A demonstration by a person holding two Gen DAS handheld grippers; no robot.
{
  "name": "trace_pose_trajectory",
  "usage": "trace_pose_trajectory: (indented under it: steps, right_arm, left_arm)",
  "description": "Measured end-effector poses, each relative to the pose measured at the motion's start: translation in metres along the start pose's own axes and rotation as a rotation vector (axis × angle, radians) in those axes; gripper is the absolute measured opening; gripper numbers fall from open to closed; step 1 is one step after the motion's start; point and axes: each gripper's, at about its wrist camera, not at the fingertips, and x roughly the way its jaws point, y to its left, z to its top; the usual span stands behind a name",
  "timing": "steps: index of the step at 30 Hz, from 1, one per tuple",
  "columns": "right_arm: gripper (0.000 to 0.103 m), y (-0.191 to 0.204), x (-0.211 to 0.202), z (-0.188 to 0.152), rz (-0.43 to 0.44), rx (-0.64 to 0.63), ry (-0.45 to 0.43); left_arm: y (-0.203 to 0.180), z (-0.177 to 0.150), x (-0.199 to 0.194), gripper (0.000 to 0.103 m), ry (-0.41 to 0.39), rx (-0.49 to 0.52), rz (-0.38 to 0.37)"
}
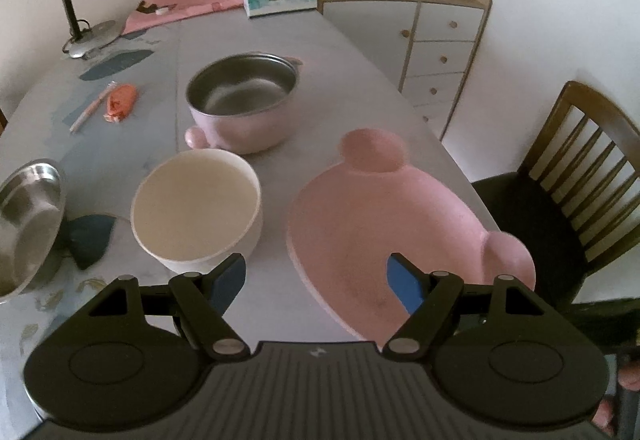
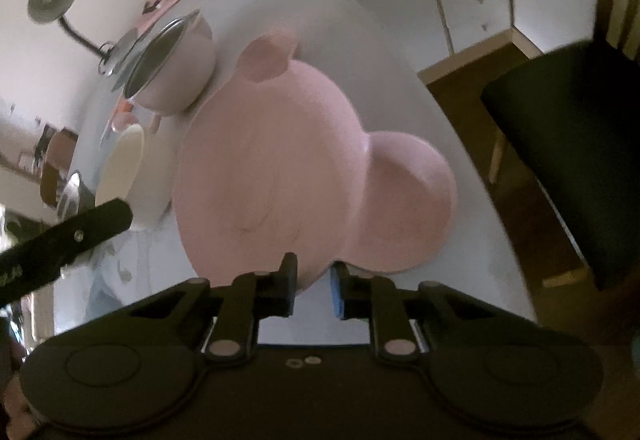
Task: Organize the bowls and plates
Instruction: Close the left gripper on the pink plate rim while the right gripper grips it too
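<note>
Here I'm looking over the grey table (image 1: 360,52), and the largest piece on it is the pink bear-shaped plate (image 1: 380,216), lying flat near the right edge with one round ear pointing to the far end and the other by the near right corner. It looks like stiff moulded plastic or silicone, light and matte, so I'd expect little slip; its thin rim at the near edge is the natural place to pinch. My right gripper (image 2: 314,286) sits right at that near rim with its jaws narrowed to a small gap, though I cannot tell whether the pads are already on the rim. Next in size, the pink pot-shaped bowl (image 1: 244,102) with a steel liner stands toward the middle of the table; it is probably heavier, and its smooth steel lip would be slick. The cream bowl (image 1: 196,208) stands just nearer than it, left of the plate; it is a plain, rigid round that I'd take by the wall. A steel dish (image 1: 28,216) leans at the left edge. My left gripper (image 1: 316,282) hangs wide open and empty above the near edge, between the cream bowl and the plate.
</note>
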Motion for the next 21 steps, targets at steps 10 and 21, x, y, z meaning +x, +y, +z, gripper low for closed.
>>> trace_pose_trajectory:
  steps: [10,21]
  right_arm:
    - [0.009,-0.029,-0.024,0.006,-0.023,-0.157,0.061]
    - [0.009,-0.028,-0.030,-0.001,-0.032,-0.214,0.069]
  left_arm:
    - [-0.010,-0.020,0.028,0.063,0.104,0.014,-0.044]
    - [0.007,-0.042,0.036,0.012,0.166,-0.070,-0.016]
